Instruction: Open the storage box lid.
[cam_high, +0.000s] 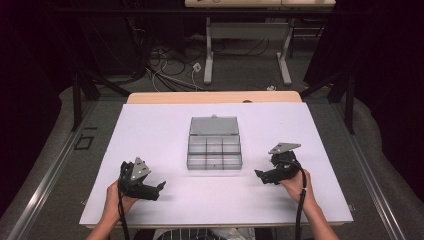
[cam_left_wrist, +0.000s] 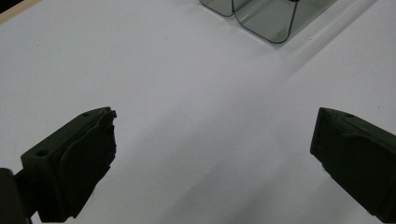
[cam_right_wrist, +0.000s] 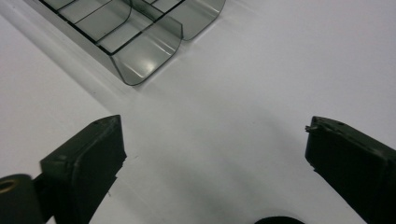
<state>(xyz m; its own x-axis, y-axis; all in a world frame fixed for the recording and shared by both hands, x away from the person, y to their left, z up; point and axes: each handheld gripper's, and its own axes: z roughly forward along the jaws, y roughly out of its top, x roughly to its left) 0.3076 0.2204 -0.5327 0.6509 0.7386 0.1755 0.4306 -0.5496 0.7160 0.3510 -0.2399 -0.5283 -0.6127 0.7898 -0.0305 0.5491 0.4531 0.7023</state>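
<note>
Both pairs of fingers stand wide apart with nothing between them: in the left gripper view my left gripper (cam_left_wrist: 212, 144) spreads its jaws over bare white surface, and in the right gripper view my right gripper (cam_right_wrist: 215, 149) does the same. Ahead of each lies the clear compartment box (cam_high: 214, 148), which sits near the middle of the white table (cam_high: 150, 130), its lid folded open on the far side. From the high view I see the whole box, its grid of small compartments, and both grippers resting low near the front edge, the left gripper (cam_high: 161, 187) well to the box's left and the right gripper (cam_high: 259, 175) just off its near right corner, each pointing inward. My left gripper view catches merely two rounded smoky corners of the box (cam_left_wrist: 266, 18) at the top edge, well apart from the jaws. My right gripper view shows the box (cam_right_wrist: 140, 42) nearer, with curved end walls and thin dividers visible, yet still clear of the jaws. Beyond the table, the high view adds a second table's legs (cam_high: 208, 60) and loose cables (cam_high: 170, 65) on the floor.
</note>
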